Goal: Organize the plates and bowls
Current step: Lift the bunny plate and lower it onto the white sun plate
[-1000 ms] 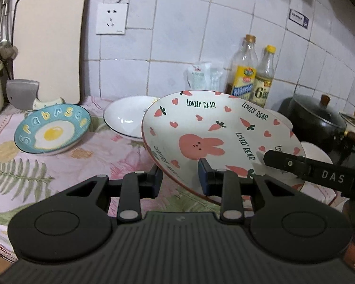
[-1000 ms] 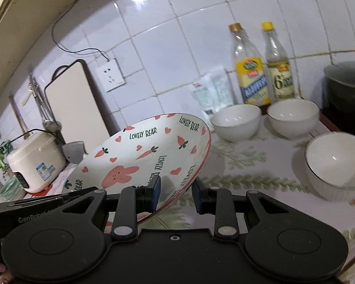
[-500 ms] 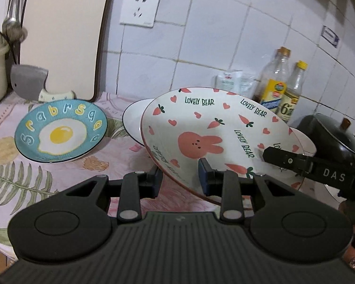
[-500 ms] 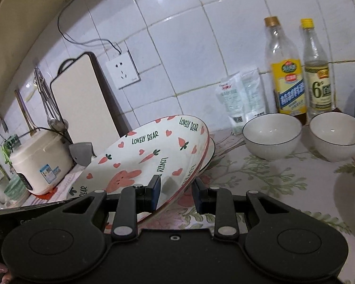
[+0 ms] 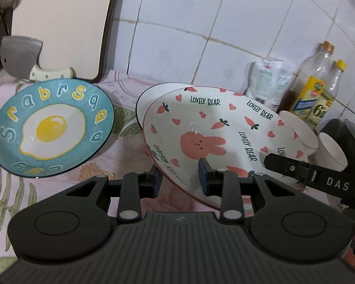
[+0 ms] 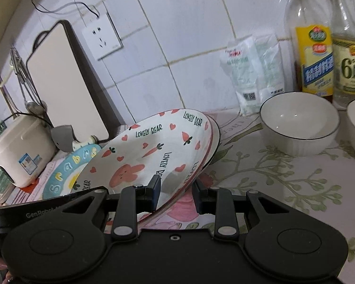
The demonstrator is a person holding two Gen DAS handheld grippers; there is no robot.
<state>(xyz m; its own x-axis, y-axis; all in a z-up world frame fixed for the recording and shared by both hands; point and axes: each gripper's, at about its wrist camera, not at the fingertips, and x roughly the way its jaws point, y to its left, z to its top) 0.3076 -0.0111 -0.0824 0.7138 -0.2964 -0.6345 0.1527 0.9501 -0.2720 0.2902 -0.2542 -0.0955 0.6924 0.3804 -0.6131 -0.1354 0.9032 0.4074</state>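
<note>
White tiles back a flower-patterned table (image 5: 59,189) where dishes are being gathered. Both grippers pinch the near rim of the rabbit plate (image 5: 213,127), one pad over it and one under: the left gripper (image 5: 179,177) toward one side, the right gripper (image 6: 176,189) toward the other, jaws narrow and steady on the rim. Over the last second the pair has carried the plate forward and lower, so its far edge now overlaps the white plate (image 5: 149,92) just beyond the jaws, apparently about to nest on it. Left of the left jaws lies the egg plate (image 5: 52,127), apart from the stack. Right of the right jaws stand two white bowls (image 6: 298,123), with bottles (image 6: 314,47) behind. Lowering and releasing looks next; the plate's tilt risks a clink.
</note>
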